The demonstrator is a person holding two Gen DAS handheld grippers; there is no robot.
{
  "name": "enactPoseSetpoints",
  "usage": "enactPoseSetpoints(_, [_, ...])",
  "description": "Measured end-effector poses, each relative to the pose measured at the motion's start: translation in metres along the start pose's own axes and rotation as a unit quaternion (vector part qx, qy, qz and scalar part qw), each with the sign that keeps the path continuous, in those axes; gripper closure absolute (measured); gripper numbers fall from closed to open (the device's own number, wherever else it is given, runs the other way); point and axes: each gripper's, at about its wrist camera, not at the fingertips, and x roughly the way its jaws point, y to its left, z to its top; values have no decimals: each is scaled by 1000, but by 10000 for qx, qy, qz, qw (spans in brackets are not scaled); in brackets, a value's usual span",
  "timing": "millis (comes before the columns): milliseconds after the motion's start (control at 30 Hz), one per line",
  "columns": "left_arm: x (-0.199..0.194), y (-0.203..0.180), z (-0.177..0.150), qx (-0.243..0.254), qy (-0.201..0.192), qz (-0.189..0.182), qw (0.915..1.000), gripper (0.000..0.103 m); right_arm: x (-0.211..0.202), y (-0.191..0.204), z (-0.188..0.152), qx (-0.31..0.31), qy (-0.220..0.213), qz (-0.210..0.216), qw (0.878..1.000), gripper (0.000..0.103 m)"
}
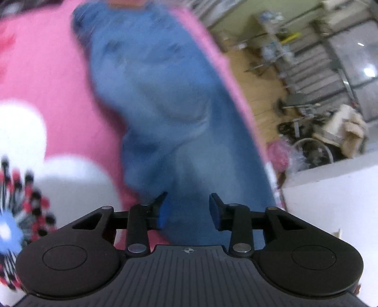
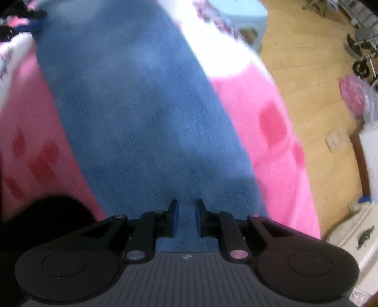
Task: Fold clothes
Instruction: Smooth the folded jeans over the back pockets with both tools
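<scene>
A pink blanket [image 2: 278, 151] with white and red patches covers the surface, running from nine to three o'clock. Wooden floor [image 2: 314, 78] shows at two o'clock, where a pale blue stool [image 2: 248, 17] stands at one o'clock and a pink plastic bag [image 2: 354, 94] lies at three.

Each gripper [image 1: 186, 207] [image 2: 186, 218] is black, with blue-padded fingers, silver pivot screws and a ribbed grey housing.

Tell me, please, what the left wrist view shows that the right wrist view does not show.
Only the left wrist view shows the white heart shape on the pink blanket and metal racks behind.

Only the right wrist view shows a light blue stool and a wheelchair.

Both show blue jeans on the pink blanket, a wooden floor, and a hand-held gripper, left and right, with jaws apart over the denim.
</scene>
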Motion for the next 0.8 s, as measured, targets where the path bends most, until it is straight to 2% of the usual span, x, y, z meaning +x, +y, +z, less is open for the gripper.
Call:
enactPoseSetpoints(100, [3,-6,12,300,-233,-11,9993,61,-13,5,30,111,-556,224,9981,87])
enactPoseSetpoints(167, [16,-2,18,326,-307,204,9988,61,-6,2,47,335,-769,327,9959,87])
enactPoseSetpoints(233, [28,13,24,201,-290,391,9986,67,15,-5,58,780,-799,451,9927,87])
enactPoseSetpoints(300, [29,25,31,-49,-266,329,9991,69,33,-15,64,1257,-824,635,9866,87])
enactPoseSetpoints(367, [20,17,32,-41,-295,302,9991,68,32,-23,55,1626,-912,799,9792,88])
enactPoseSetpoints(400, [14,11,31,65,-311,319,9990,63,31,-27,52,1781,-946,853,9757,88])
enactPoseSetpoints(467, [6,-1,26,402,-320,408,9978,59,19,-28,49,1889,-968,771,9742,87])
enactPoseSetpoints(600, [8,-24,23,805,-307,453,9952,57,-6,-36,53,2067,-1419,785,9649,87])
enactPoseSetpoints(700, [11,-30,30,874,-458,502,9939,57,-12,-28,75,2031,-1772,859,9591,87])
enactPoseSetpoints(800, [18,-39,39,945,-743,560,9912,57,-8,-8,118,1622,-2107,1017,9586,87])
